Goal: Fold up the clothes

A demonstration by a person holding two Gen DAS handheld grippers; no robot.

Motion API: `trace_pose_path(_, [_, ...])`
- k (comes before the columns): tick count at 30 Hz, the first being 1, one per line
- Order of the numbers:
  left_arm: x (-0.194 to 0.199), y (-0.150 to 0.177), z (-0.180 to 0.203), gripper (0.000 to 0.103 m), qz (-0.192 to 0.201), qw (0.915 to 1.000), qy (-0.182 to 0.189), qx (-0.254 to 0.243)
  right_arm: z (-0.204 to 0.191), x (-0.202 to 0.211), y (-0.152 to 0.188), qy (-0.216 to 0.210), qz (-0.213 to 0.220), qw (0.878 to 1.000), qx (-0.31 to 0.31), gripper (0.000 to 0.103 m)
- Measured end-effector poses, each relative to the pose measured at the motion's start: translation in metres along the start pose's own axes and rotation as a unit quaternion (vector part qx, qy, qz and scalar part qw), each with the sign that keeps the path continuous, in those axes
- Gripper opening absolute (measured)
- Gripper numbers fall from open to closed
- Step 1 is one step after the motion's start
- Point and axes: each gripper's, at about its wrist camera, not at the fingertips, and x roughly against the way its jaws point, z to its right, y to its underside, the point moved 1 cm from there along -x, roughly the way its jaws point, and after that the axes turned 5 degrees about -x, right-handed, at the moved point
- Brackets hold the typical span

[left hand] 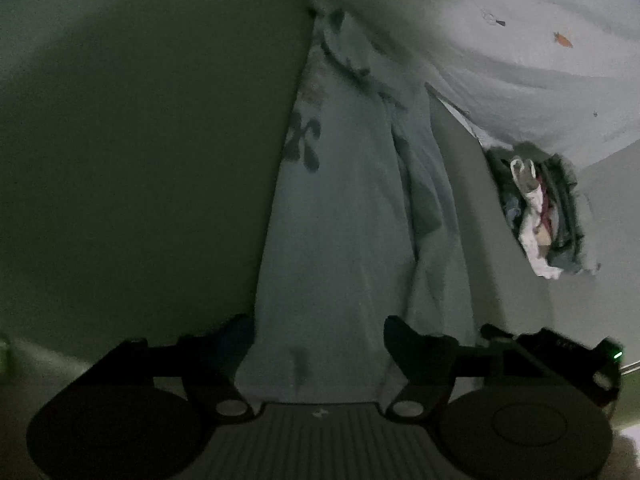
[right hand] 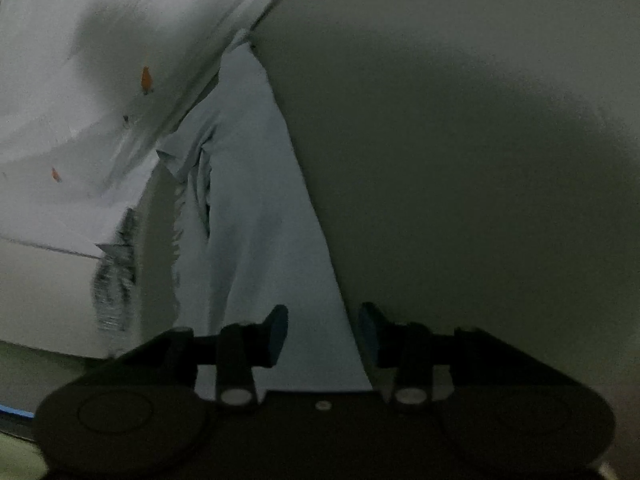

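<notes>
Seeing soft, wrinkled pale-blue garment (left hand: 340, 240), long strip running away from both grippers. Left gripper (left hand: 316, 336) fingers wide, right gripper (right hand: 324, 328) fingers narrower, cloth between, grip unclear.

— What's the room like on your feeds?

— Dim; I'm working in very low light, everything grey-green. On the left camera a broad, smooth olive surface (left hand: 140, 140) fills the left half of the frame.

— And behind it?

— Upper right, I see a white sheet (left hand: 520, 80), creased, dotted with small orange prints (left hand: 563, 40). Below it, right of centre, a plain grey panel (left hand: 460, 208), and at the right edge a dark heap (left hand: 540, 208) with white and red bits in it.

— Right camera?

— Blurred. A thin blue strip (right hand: 16, 413) at the lower left edge; I can't tell what it is.
</notes>
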Motion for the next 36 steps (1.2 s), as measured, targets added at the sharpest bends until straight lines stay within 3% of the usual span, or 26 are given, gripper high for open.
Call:
trace_pose_path(7, [-0.006,0.023,-0.013,0.068,-0.044,0.9985,-0.014,0.03,0.033,0.014,0.015,-0.043,-0.059,0.996,-0.058,0.034])
trace_pose_path(13, [-0.023,0.02,-0.006,0.068,-0.052,0.9981,-0.019,0.026,0.033,0.005,0.019,0.009,-0.103,0.994,-0.025,0.038])
trace_pose_path(16, [-0.026,0.017,-0.001,0.067,-0.063,0.9974,-0.029,0.018,0.03,0.0,0.019,-0.002,-0.116,0.993,-0.022,0.037])
trace_pose_path(17, [-0.027,0.017,0.0,0.064,-0.067,0.9971,-0.033,0.015,0.028,-0.001,0.018,-0.005,-0.12,0.993,-0.02,0.035])
trace_pose_path(19, [-0.029,0.015,0.0,0.042,-0.077,0.996,-0.043,0.014,0.027,-0.003,0.017,-0.004,-0.128,0.992,-0.016,0.023])
trace_pose_path(23, [-0.028,0.013,-0.002,0.017,-0.082,0.9949,-0.046,0.036,0.029,-0.004,0.016,-0.011,-0.136,0.99,-0.014,0.008])
trace_pose_path(24, [-0.026,0.014,-0.001,0.008,-0.08,0.9951,-0.043,0.039,0.03,-0.003,0.016,-0.018,-0.138,0.99,-0.016,0.007])
trace_pose_path(25, [-0.024,0.014,0.0,0.007,-0.077,0.9955,-0.038,0.04,0.03,0.0,0.016,-0.028,-0.138,0.99,-0.017,0.006])
trace_pose_path(31, [0.0,0.008,0.008,0.005,-0.04,0.9963,0.014,0.074,0.019,0.015,0.011,-0.126,-0.131,0.983,-0.039,0.006])
trace_pose_path(36, [0.019,-0.024,0.017,0.005,0.02,0.9914,0.074,0.106,0.003,0.025,-0.006,-0.208,-0.105,0.969,-0.078,0.006])
